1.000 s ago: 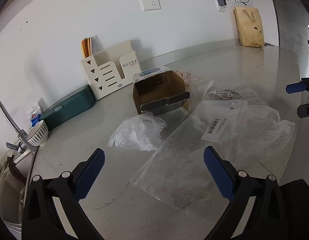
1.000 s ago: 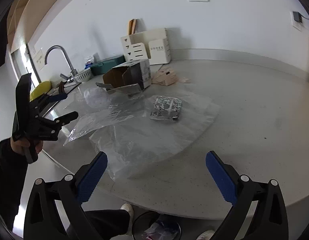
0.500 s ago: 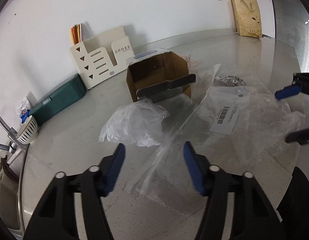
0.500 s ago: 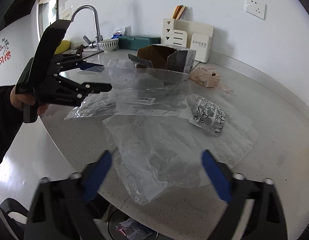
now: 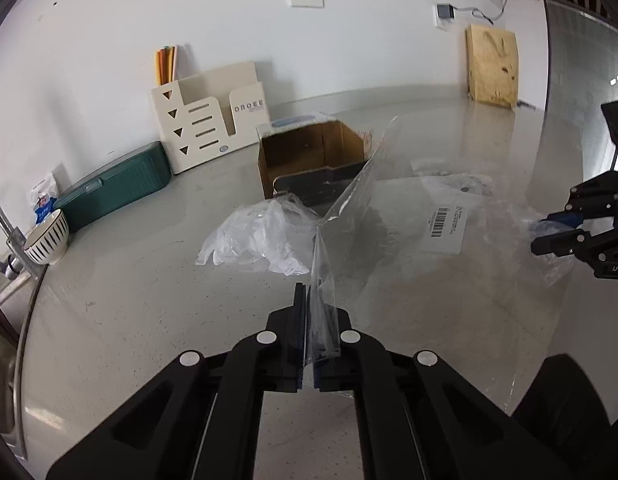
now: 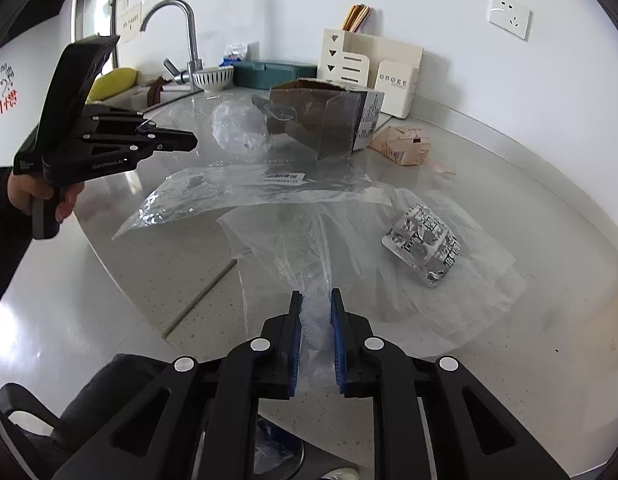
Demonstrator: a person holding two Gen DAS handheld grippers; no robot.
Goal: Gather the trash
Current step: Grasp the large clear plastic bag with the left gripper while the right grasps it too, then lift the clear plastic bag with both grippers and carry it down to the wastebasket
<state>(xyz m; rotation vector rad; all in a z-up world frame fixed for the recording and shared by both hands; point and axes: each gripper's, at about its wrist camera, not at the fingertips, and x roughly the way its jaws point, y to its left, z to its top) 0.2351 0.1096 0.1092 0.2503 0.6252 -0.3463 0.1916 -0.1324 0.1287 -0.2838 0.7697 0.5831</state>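
Clear plastic fills both of my views. My left claw (image 5: 307, 320) is pressed together on the corner of a flat clear bag with a barcode label (image 5: 445, 224), lifting that corner off the grey bench (image 5: 121, 300) so the film rises in a ridge toward the cardboard box (image 5: 313, 160). The rest of that bag lies on the bench near its front edge. From the right wrist view the same claw (image 6: 185, 144) appears at the left, held above the bench's front edge, with the labelled bag (image 6: 245, 192) stretching away from it.

My right claw (image 6: 315, 320) pinches a crumpled thin plastic bag (image 6: 309, 248) at the front edge of the bench; its blue pads (image 6: 296, 344) are drawn close with a wad of film bunched between them. A silver printed foil packet (image 6: 427, 246) rests on this thin bag, to the right of the claw.

Behind the bags, toward the back wall: the open cardboard box lying on its side, a wad of clear gloves or film (image 5: 257, 240) just left of it, a crushed pink carton (image 6: 405, 144), a cream organiser (image 5: 209, 120), a green case (image 5: 113, 188) and a striped bowl (image 5: 47, 236) beside the tap (image 6: 185, 28).
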